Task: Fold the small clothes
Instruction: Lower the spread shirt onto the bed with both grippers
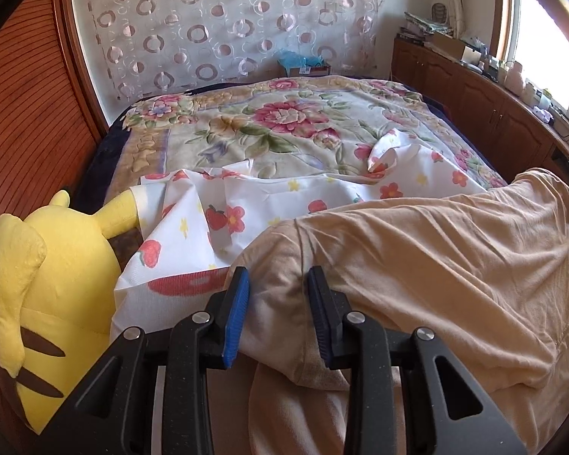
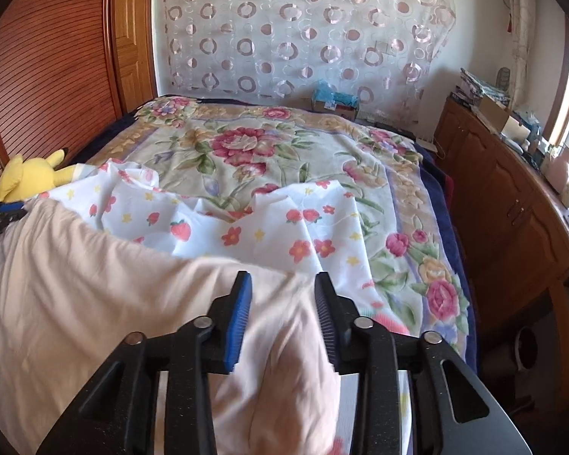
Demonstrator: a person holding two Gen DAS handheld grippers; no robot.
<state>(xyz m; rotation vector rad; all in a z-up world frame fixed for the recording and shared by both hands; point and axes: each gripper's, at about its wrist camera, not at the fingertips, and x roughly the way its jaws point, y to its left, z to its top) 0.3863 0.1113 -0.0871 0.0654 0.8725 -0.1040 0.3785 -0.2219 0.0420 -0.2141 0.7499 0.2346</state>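
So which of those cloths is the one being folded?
Start at the bed with the big floral blanket. On its near edge lies a white strawberry-print cloth; across that lies the plain peach cotton garment, the only unpatterned fabric, between both open grippers.

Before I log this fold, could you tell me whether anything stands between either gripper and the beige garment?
Nothing visible does. The beige garment already lies between the parted fingers of the left gripper and the right gripper; only the strawberry-print cloth lies beyond it.
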